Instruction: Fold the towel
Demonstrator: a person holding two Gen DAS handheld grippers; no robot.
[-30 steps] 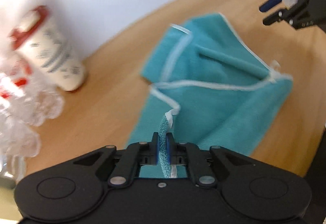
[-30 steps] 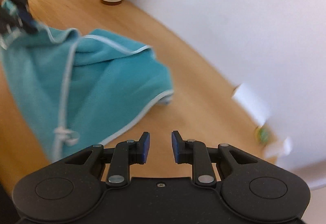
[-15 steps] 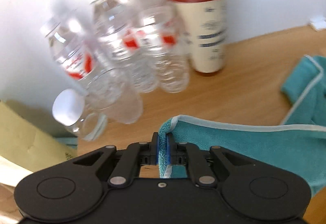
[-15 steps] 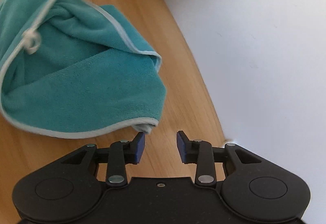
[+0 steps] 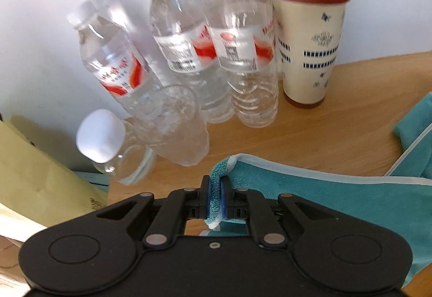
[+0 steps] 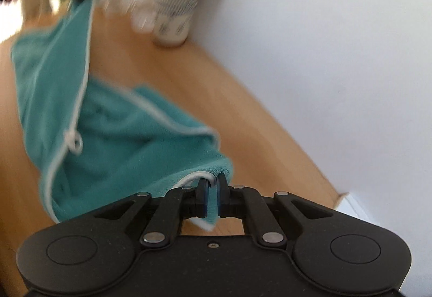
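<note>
Spreading step: left tool [image 5: 215,197] and right tool [image 6: 212,198] each pinch a corner of the teal towel [image 6: 113,135] — slack across the tabletop [image 5: 337,121], beside water bottles [image 5: 243,54]. Next: draw corners apart, lay flat.

Ahead of the left gripper [image 5: 215,195], which is clamped on a towel [image 5: 337,200] corner, a cluster of clear water bottles [image 5: 210,48], a glass mug [image 5: 167,127] and a lidded patterned cup [image 5: 310,48] fills the upper centre of the frame against the white wall [image 5: 40,27], with a yellow bag [image 5: 32,175] closing the lower left. Bare wooden table [image 5: 337,129] lies open only at centre right, between the cup and the towel's raised edge. In the right wrist view, a clear strip of table [image 6: 243,113] runs diagonally between the towel [image 6: 121,140] and the wall [image 6: 324,40], ending upper centre at the blurred cup [image 6: 178,5] and bottles.
</note>
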